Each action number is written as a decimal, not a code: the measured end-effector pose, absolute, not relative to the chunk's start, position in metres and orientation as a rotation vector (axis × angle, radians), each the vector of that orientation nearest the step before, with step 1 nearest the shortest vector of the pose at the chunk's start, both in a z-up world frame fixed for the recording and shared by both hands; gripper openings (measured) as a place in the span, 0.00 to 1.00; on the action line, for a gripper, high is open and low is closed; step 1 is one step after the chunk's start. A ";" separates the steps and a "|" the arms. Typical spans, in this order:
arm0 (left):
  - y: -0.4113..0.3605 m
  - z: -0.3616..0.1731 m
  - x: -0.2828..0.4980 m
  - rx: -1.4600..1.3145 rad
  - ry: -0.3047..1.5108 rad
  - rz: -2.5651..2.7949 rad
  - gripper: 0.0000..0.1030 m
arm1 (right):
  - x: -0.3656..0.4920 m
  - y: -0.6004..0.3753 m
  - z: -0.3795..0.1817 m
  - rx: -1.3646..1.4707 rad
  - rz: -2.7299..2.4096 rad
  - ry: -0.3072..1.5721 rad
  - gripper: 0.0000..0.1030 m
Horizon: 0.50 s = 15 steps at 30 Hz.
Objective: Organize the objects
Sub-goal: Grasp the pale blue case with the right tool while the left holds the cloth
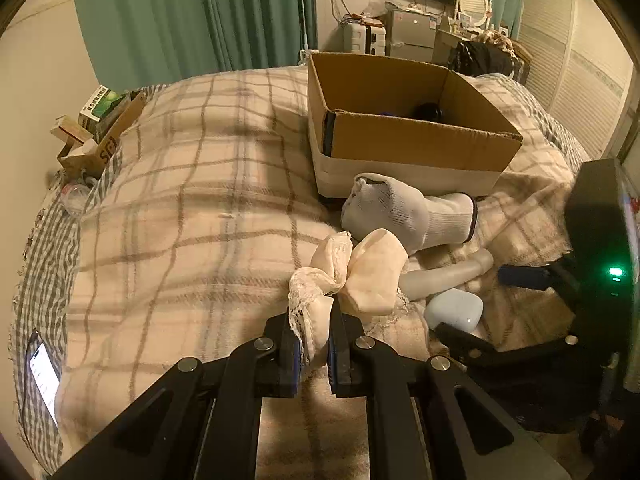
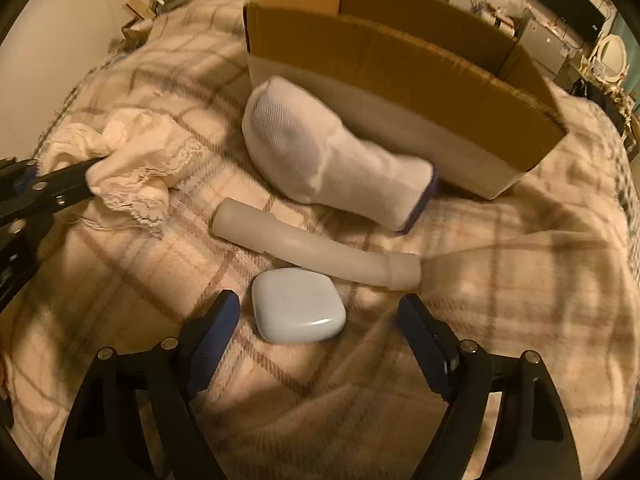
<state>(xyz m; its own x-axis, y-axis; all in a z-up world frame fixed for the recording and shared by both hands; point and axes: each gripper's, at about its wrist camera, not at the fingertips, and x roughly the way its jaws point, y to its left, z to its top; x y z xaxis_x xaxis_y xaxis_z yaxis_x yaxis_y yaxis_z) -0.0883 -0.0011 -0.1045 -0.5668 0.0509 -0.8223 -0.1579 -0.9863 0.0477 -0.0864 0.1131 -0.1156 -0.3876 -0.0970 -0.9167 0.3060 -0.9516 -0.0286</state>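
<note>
My left gripper (image 1: 313, 320) is shut on a cream lace-trimmed cloth (image 1: 360, 276), held just over the plaid bed; the cloth also shows in the right wrist view (image 2: 136, 160). My right gripper (image 2: 318, 312) is open, its fingers on either side of a pale blue earbud case (image 2: 298, 306), not touching it. The case also shows in the left wrist view (image 1: 454, 308). Beyond it lie a white plastic tube (image 2: 316, 248) and a white sock (image 2: 320, 152). An open cardboard box (image 1: 420, 140) stands behind them, with dark objects inside.
The plaid blanket (image 1: 192, 208) covers the bed. A lit phone (image 1: 42, 376) lies at the bed's left edge. Small boxes (image 1: 100, 120) sit at the far left. Green curtains and cluttered furniture stand behind the bed.
</note>
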 end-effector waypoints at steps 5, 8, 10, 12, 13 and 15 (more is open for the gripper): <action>0.001 -0.108 -0.086 -1.403 0.180 2.669 0.09 | -0.089 0.106 -0.132 1.641 -2.347 0.311 0.58; 0.001 -0.107 -0.086 -1.403 0.180 2.670 0.09 | -0.085 0.103 -0.129 1.625 -2.351 0.334 0.51; 0.001 -0.107 -0.084 -1.398 0.178 2.670 0.09 | -0.075 0.103 -0.117 1.572 -2.398 0.348 0.50; 0.000 -0.107 -0.082 -1.391 0.174 2.674 0.09 | -0.062 0.105 -0.099 1.492 -2.469 0.360 0.50; 0.001 -0.106 -0.081 -1.388 0.173 2.675 0.09 | -0.056 0.106 -0.091 1.459 -2.499 0.367 0.50; 0.002 -0.103 -0.079 -1.379 0.179 2.675 0.09 | -0.046 0.109 -0.077 1.411 -2.547 0.370 0.50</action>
<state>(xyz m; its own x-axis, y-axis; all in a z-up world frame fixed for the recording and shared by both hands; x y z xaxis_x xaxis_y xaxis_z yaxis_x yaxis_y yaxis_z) -0.0786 0.0018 -0.1032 -0.5751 0.0580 -0.8160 -0.1661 -0.9850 0.0470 -0.0457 0.1092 -0.0770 -0.5213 -0.0581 -0.8514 0.2977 -0.9474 -0.1176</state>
